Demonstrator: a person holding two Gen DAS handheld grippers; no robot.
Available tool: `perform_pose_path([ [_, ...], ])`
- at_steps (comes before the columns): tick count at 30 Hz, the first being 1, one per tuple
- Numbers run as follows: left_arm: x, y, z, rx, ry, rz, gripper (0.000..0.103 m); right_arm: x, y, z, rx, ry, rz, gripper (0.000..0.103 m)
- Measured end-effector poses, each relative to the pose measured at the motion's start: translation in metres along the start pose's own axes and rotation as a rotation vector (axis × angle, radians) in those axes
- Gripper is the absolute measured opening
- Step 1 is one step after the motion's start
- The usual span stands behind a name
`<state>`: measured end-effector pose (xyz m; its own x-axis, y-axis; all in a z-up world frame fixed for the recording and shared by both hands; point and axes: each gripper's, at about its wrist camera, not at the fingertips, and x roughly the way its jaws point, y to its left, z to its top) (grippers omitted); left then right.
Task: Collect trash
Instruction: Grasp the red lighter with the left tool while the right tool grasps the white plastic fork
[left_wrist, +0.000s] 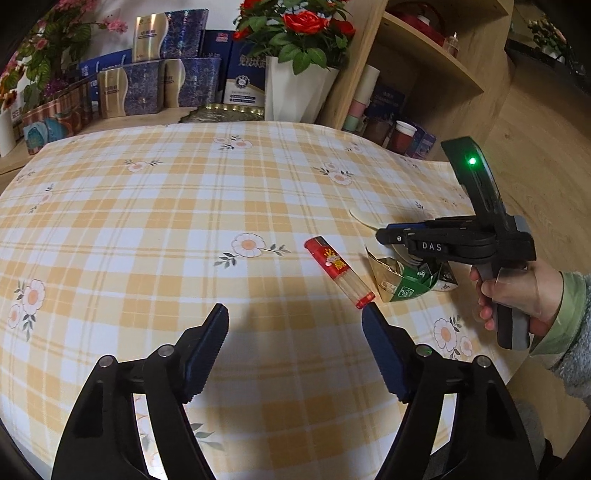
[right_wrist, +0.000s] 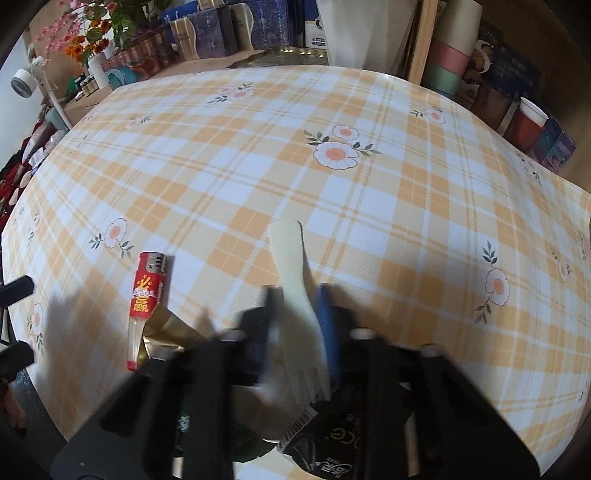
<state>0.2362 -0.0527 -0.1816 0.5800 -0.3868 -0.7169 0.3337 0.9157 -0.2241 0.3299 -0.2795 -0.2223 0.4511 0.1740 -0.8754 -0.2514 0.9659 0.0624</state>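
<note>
Trash sits near the table (left_wrist: 147, 221) edge: right gripper (right_wrist: 297, 314) narrow around a pale plastic fork (right_wrist: 295, 295); left gripper (left_wrist: 295, 314), wide and empty, has the red-capped clear lighter (left_wrist: 338, 271) angling away beyond its right finger.

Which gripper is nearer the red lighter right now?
Left. The left gripper is open, one fingertip almost at the red lighter's near end. The right gripper is off to its side, around the plastic fork.

White letters "DAS" stand on the black right gripper (left_wrist: 384, 236); beneath it, a black crumpled wrapper (right_wrist: 325, 446) shows "ce".
</note>
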Motion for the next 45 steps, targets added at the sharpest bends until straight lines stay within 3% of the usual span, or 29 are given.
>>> perform_pose_path([
  [7, 0.028, -0.01, 0.014, -0.039, 0.04, -0.059, 0.053, -0.039, -0.011, -0.011, 0.094, -0.156, 0.065, 0.021],
  [15, 0.066, -0.035, 0.024, 0.021, 0.084, -0.014, 0.051, -0.079, -0.025, -0.034, 0.194, -0.288, 0.119, 0.021],
  [18, 0.076, -0.043, 0.026, 0.095, 0.087, 0.036, 0.045, -0.087, -0.022, -0.044, 0.186, -0.305, 0.126, 0.021],
  [24, 0.089, -0.047, 0.031, 0.113, 0.095, 0.037, 0.045, -0.096, -0.02, -0.064, 0.18, -0.315, 0.138, 0.021],
  [35, 0.108, -0.065, 0.038, 0.226, 0.089, 0.128, 0.045, -0.106, -0.016, -0.09, 0.224, -0.353, 0.136, 0.021],
  [38, 0.106, -0.064, 0.037, 0.226, 0.089, 0.126, 0.037, -0.105, -0.015, -0.094, 0.249, -0.354, 0.155, 0.021],
  [39, 0.103, -0.063, 0.035, 0.23, 0.084, 0.12, 0.025, -0.105, -0.014, -0.096, 0.259, -0.357, 0.163, 0.021],
  [45, 0.079, -0.048, 0.015, 0.226, 0.096, 0.024, 0.023, -0.112, -0.009, -0.106, 0.287, -0.371, 0.202, 0.021],
])
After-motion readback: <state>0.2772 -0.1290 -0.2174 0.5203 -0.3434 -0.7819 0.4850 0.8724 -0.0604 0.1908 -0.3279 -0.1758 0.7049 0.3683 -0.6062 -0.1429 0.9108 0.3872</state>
